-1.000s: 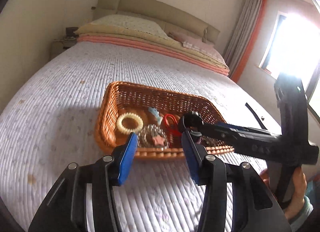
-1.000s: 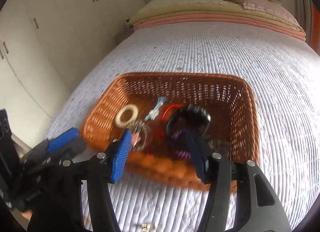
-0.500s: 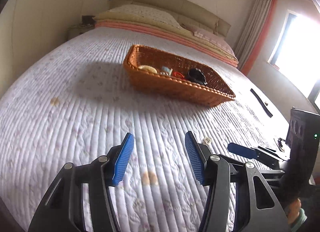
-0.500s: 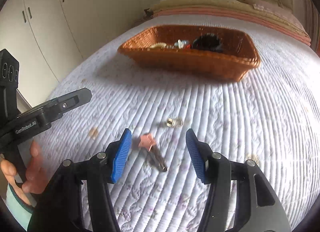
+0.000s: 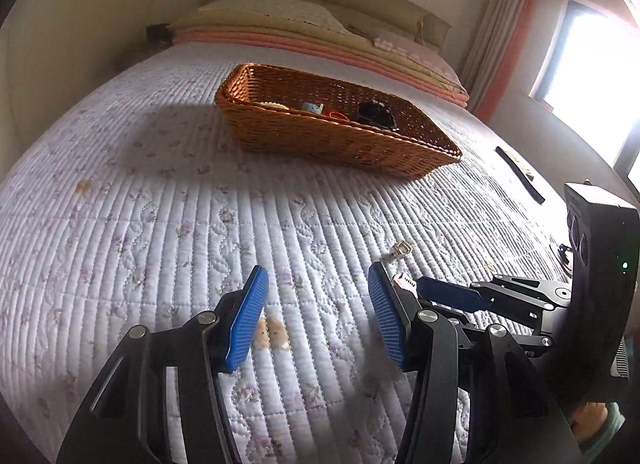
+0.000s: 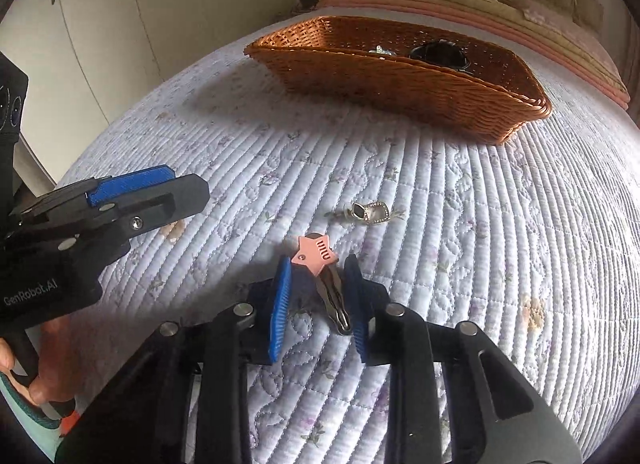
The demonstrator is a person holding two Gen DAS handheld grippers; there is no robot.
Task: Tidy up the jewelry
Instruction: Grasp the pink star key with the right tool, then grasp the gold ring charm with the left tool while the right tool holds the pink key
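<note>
R gripper (image 6: pixel 318 296) low over quilt (image 6: pixel 460 244), jaws open either side of star hair clip (image 6: pixel 320 260). L gripper (image 5: pixel 316 312) open, empty, hovers beside.

Between the right gripper's (image 6: pixel 318 296) ribbed blue jaws lies a pink star hair clip (image 6: pixel 316 254); beyond them, an orange-brown woven basket (image 6: pixel 400 80) on the bed's (image 6: pixel 500 224) lilac-flowered white quilt.

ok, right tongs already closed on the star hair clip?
No: in the right wrist view the right tongs straddle the pink star hair clip lying on the quilt, with gaps visible beside it.
</note>
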